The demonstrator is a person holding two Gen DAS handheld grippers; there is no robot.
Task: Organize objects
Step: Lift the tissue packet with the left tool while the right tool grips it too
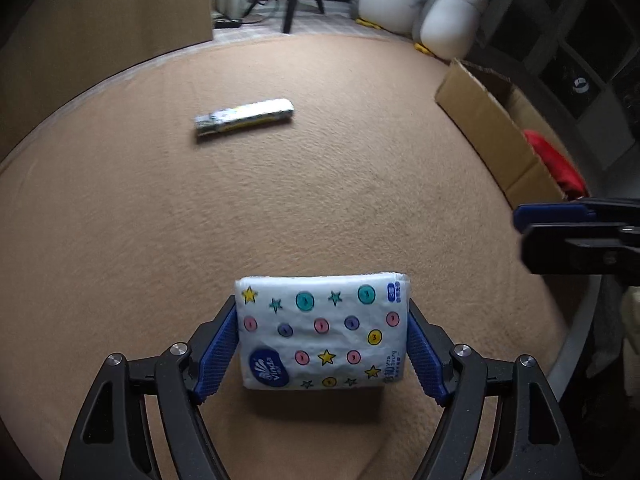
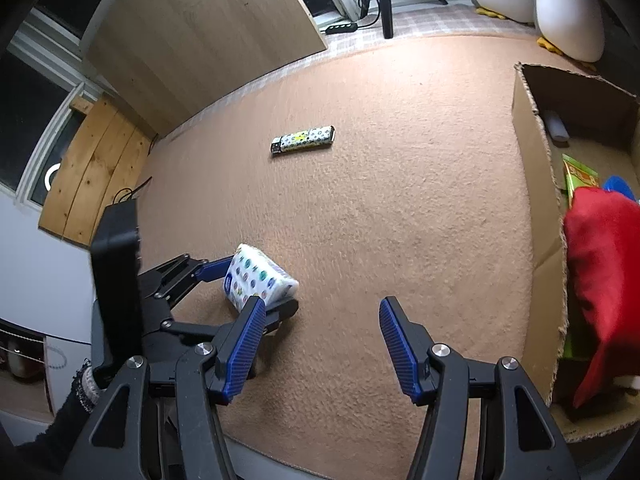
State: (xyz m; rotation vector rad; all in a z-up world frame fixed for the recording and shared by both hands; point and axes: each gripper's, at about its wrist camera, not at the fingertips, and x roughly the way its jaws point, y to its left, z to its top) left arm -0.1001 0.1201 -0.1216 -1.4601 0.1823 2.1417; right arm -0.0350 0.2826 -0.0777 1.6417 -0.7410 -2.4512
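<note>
Item count, both wrist views

1 tissue pack [image 1: 323,332] with star and dot print; 1 patterned lighter [image 1: 244,116] on the tan carpet [image 1: 320,200]; 1 cardboard box [image 2: 538,200], open top. In the box: 1 red cloth item [image 2: 604,272], 1 green packet [image 2: 580,174], 1 blue object [image 2: 620,186], 1 pale cylinder [image 2: 557,127]. 2 penguin plush toys [image 1: 450,20] at the back. 2 grippers: left [image 1: 323,354], right [image 2: 320,320].

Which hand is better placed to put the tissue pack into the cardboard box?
Left. The left tongs already have the tissue pack between their blue pads, so only that hand can carry it to the cardboard box. The right tongs are open and empty over the carpet.
</note>
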